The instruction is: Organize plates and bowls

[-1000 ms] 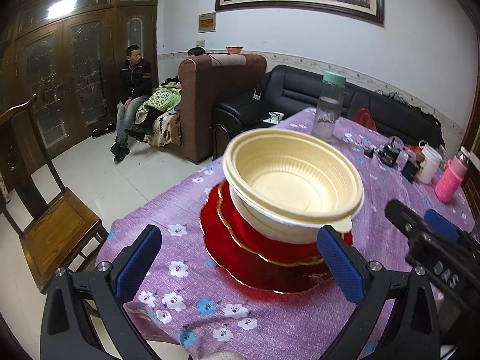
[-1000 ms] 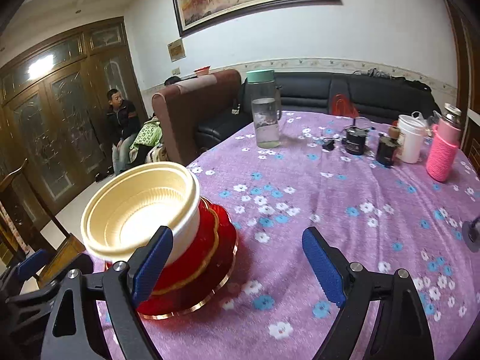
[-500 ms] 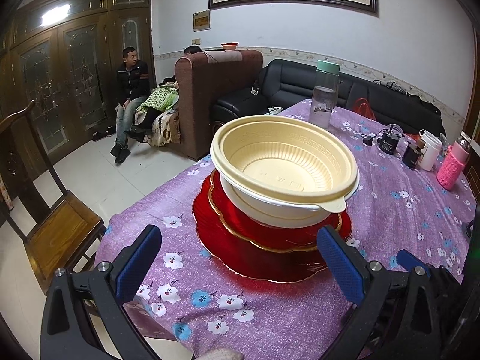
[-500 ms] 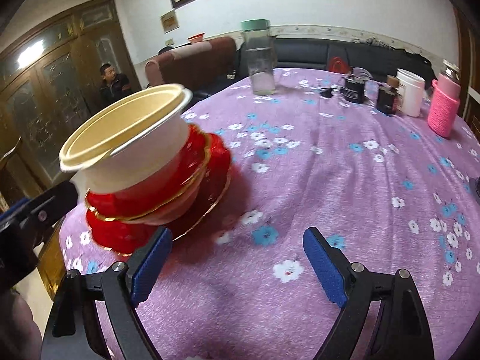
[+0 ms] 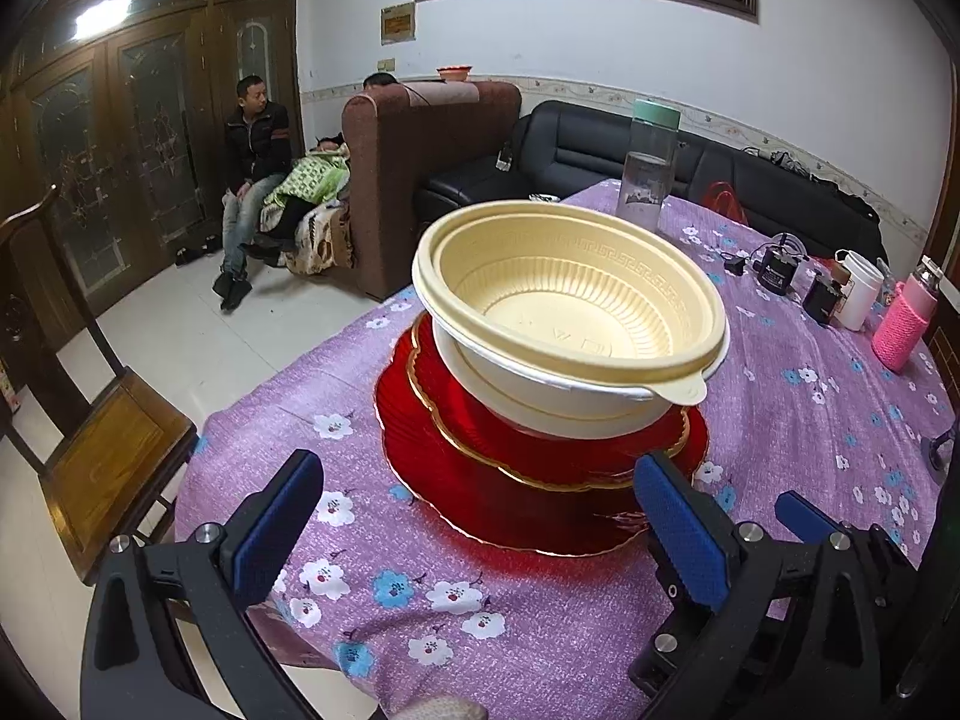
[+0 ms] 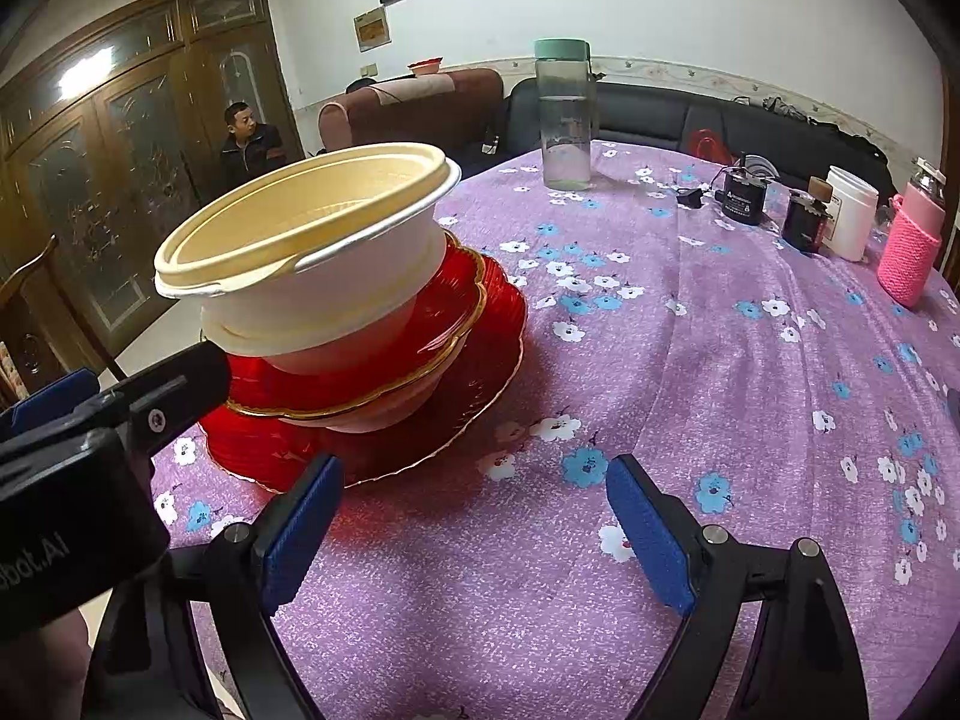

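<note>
Near the table's (image 5: 540, 630) front-left edge, where the purple flowered cloth (image 6: 690, 360) dropped toward a wooden chair (image 5: 102, 456) and pale floor, stood the stack: a wide red plate (image 5: 480, 498) flat on the cloth, a gold-rimmed red bowl (image 5: 540, 462) in it, a white bowl (image 5: 540, 396) in that, and a cream bowl (image 5: 570, 294) on top. All opened upward, though the upper bowls sat tilted, and the cream bowl's small tab pointed toward the right gripper (image 6: 474, 528). Round as they were, they had no long axis.

Open cloth stretched to the right of the stack and behind it as far as a water bottle (image 6: 564, 114), a white jar (image 6: 852, 210), a pink-sleeved bottle (image 6: 912, 246) and small dark items (image 6: 744, 192) near the far edge.

Both grippers were spread wide and held nothing: the left gripper (image 5: 480, 528) straddled the plate's near rim without touching it, while the right gripper's left pad sat just beside that rim.

On the left gripper's body, partial lettering read "bot.AI"; the other labels were too small to read.
</note>
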Tool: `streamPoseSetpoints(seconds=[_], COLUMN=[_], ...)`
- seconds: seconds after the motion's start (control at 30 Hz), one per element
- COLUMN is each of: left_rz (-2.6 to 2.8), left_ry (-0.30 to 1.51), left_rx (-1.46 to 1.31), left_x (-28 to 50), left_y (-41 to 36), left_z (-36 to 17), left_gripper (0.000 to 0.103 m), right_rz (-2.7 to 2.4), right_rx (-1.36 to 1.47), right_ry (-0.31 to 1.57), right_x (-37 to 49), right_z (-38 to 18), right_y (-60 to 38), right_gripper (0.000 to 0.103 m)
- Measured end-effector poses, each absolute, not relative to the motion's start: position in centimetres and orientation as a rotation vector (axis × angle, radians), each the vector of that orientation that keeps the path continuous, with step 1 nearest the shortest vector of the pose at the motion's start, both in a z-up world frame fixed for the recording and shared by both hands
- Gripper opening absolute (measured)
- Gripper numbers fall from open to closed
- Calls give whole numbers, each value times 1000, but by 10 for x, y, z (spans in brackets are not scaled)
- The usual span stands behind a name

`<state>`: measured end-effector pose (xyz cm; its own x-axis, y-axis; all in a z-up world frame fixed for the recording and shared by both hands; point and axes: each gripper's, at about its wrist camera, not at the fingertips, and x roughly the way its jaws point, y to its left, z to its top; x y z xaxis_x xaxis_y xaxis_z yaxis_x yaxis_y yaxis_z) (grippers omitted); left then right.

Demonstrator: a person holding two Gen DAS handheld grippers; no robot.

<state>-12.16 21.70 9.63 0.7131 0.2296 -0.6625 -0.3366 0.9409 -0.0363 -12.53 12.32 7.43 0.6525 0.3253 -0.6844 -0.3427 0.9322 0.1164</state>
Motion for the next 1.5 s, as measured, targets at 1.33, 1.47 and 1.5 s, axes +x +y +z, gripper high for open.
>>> streamPoseSetpoints(seconds=[1.33, 1.47, 1.5], left_rz=[249, 244, 243], left_ry=[795, 795, 796], left_rx=[-216, -215, -216], left_x=[-111, -109, -110], left_y=[228, 228, 228], left_z=[83, 82, 82], left_gripper=[103, 103, 103], right_rz=[393, 393, 394], right_rx=[-74, -72, -72], right_ry=[766, 768, 768], right_x=[-126, -126, -126], right_z=[74, 73, 73], right_y=[140, 140, 140], right_gripper=[92, 92, 92])
